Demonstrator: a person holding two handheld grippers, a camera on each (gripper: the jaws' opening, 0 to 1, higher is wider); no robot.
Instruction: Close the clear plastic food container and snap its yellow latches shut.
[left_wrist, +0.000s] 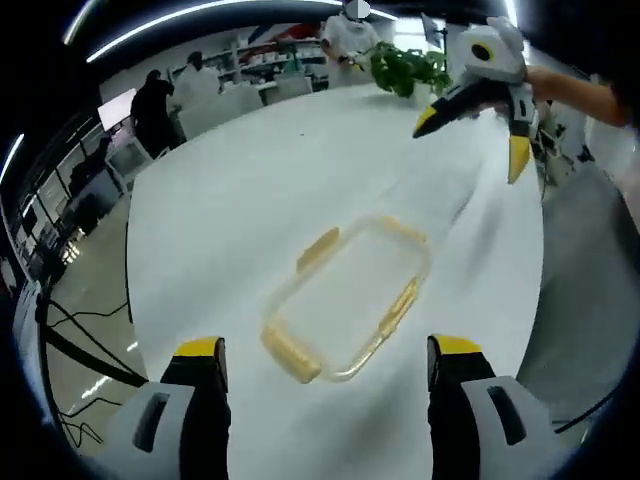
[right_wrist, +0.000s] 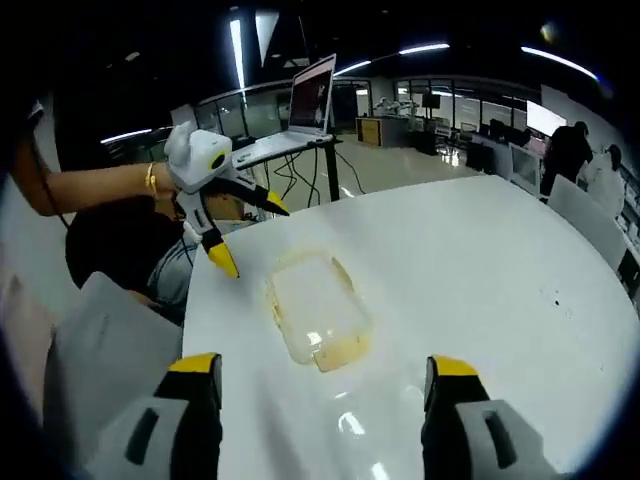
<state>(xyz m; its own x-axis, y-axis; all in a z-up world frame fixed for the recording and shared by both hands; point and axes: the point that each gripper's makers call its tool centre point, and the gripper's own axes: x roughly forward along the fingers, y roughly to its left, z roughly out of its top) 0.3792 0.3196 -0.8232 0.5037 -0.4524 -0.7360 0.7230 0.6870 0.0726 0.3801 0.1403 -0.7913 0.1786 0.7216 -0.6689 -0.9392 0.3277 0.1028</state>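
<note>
Clear plastic food container (left_wrist: 345, 298) sits flat on the white table (left_wrist: 250, 180), near the table edge, lid on it as far as I can tell; motion blur hides the seam. Yellow latches (left_wrist: 317, 249) stick out at its sides, 3 readable in the left gripper view; can't tell if any are snapped. Left gripper (left_wrist: 327, 362) is just short of the container, jaws spread wide, nothing between them, not touching it. In the right gripper view the same container (right_wrist: 316, 310) lies ahead of the right gripper (right_wrist: 327, 368), jaws also wide apart and holding nothing. Each gripper shows in the other's view, held above the table beyond the container with yellow tips parted: right gripper (left_wrist: 475, 128), left gripper (right_wrist: 245, 230). Past the container, a green plant (left_wrist: 405, 68) at the far table edge, a laptop (right_wrist: 311, 98) on a side desk, people standing further back.
</note>
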